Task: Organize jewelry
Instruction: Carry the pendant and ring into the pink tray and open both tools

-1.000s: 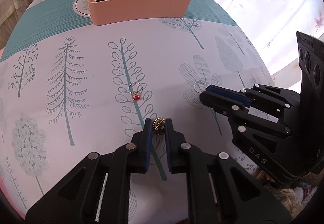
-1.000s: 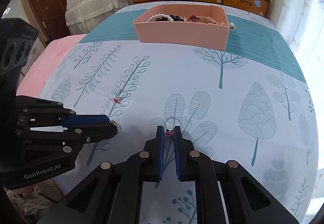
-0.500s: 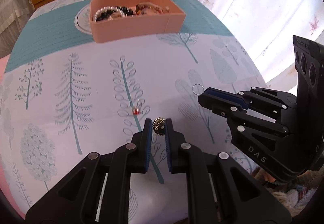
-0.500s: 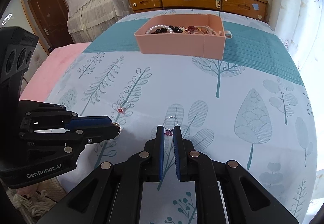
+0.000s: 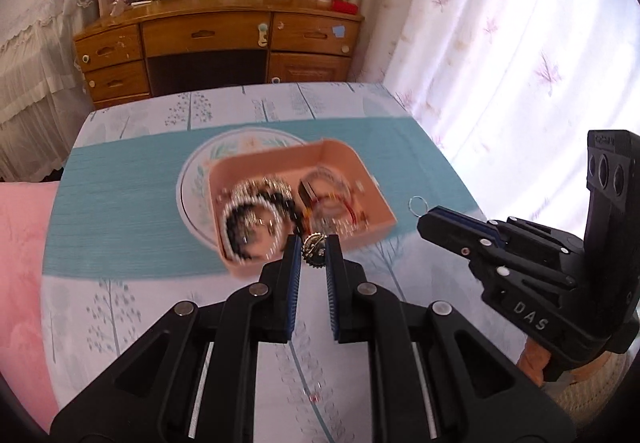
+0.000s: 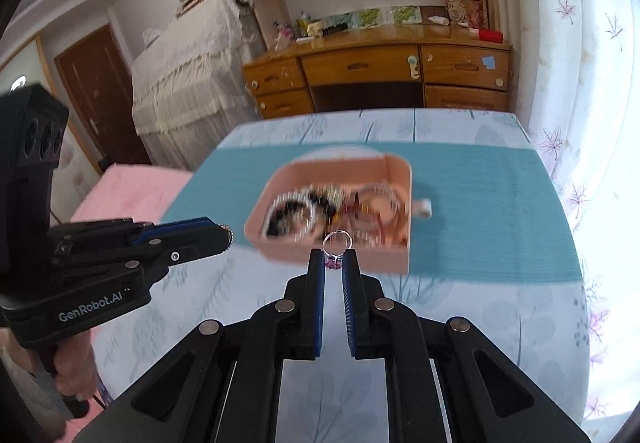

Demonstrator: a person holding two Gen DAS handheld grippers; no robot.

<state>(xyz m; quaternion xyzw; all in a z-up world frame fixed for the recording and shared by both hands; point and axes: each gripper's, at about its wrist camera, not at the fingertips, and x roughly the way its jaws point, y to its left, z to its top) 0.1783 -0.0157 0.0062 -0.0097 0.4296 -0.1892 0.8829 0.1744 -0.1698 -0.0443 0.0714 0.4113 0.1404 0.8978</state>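
The left gripper [image 5: 313, 255] is clamped on a round studded brooch [image 5: 315, 251], pinched between its blue-padded fingertips and held in the air just in front of the near wall of the pink tray [image 5: 362, 238]. In the right wrist view the same gripper [image 6: 224, 237] reaches in from the left, with the brooch [image 6: 229, 237] showing as a beaded edge at its tip, left of the tray [image 6: 340, 258] and apart from it.

The right gripper [image 6: 334, 257] is closed on a thin silver ring [image 6: 337, 243]; the pink stone sits between the pads and the hoop stands up above them, in front of the tray's near wall. In the left wrist view this gripper [image 5: 424, 217] comes in from the right with the ring [image 5: 417, 203] poking out of its tip, just beside the tray's right end.

The tray rests on the teal band of the tree-print cloth [image 5: 120, 179] and holds blurred bead bracelets [image 5: 256, 211] and other tangled pieces. A wooden dresser [image 5: 216, 39] stands beyond the table, and a curtain [image 5: 500, 43] hangs at the right
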